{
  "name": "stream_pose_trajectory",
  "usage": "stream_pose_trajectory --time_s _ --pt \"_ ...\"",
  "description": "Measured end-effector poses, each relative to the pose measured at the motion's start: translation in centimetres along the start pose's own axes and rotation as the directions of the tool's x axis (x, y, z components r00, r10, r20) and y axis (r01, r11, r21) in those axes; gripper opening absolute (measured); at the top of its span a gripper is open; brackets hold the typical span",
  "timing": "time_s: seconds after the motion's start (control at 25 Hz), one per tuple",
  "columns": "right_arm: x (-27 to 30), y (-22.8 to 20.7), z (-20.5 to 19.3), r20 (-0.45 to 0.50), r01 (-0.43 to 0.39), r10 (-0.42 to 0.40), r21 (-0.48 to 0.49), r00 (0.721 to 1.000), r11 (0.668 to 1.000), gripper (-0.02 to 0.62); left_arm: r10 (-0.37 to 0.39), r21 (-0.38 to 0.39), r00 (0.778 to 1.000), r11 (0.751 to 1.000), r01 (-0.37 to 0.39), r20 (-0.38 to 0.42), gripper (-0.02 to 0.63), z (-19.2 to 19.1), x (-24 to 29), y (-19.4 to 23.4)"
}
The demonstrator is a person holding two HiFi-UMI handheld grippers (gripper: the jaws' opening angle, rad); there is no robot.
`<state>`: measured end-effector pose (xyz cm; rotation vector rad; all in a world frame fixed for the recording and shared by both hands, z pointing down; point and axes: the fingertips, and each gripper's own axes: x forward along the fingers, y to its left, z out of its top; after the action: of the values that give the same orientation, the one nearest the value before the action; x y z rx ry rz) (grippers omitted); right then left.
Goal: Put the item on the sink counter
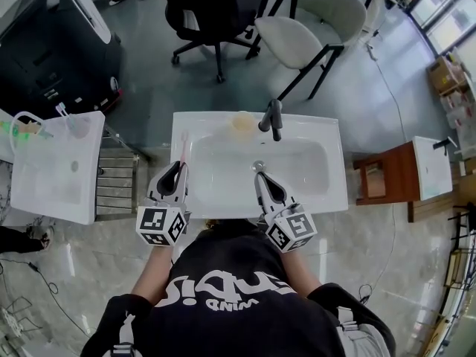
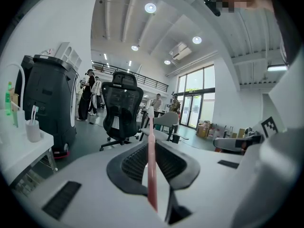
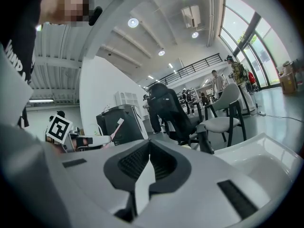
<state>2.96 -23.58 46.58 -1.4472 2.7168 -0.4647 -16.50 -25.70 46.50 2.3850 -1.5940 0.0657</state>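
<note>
Toothbrush (image 2: 151,175) tight in left gripper (image 2: 152,144); right gripper (image 3: 149,145) closed, empty

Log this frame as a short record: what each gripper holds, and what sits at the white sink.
left gripper: shut on a slim pink plastic toothbrush, head pointing away from the person
right gripper: shut, nothing between the jaws
white rectangular ceramic sink: below both grippers
dark metal faucet: on the back rim
round beige object: on the back rim, left of the faucet; too blurred to identify
task status: toothbrush not yet set down
</note>
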Motion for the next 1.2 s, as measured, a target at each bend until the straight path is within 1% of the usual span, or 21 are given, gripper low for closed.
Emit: stream_pose_trajectory --time_s 0.2,0.48,0.76,0.88,1.2 --pt "1.2 -1.6 0.4 -0.01 -0.012 0.012 -0.013 1.0 1.0 0.019 0.019 0.004 1.0 1.0 -0.019 0.006 0.063 0.4 1.4 0.2" --pt "2.9 -2.2 0.7 -0.011 -0.044 0.044 -0.022 0.999 0.999 0.02 0.044 -0.004 0.999 0.999 -0.044 -0.002 0.063 -0.2 2.9 1.2" --pt "3.2 -2.7 0.8 -0.014 -0.052 0.051 -0.017 0.999 0.999 0.02 0.057 -0.018 0.997 0.998 -0.057 -0.043 0.063 -1.2 4.6 2.1" --pt "3.4 -2.7 1.0 -0.014 -0.057 0.057 -0.02 0.998 0.998 0.019 0.061 -0.008 0.996 0.998 -0.062 -0.061 0.063 -1.8 5.4 2.5" --pt "3.8 -3.5 1.2 -0.02 -0.058 0.058 -0.033 0.998 0.998 0.019 0.059 -0.012 0.99 0.998 -0.061 -0.131 0.063 -4.5 7.5 3.7"
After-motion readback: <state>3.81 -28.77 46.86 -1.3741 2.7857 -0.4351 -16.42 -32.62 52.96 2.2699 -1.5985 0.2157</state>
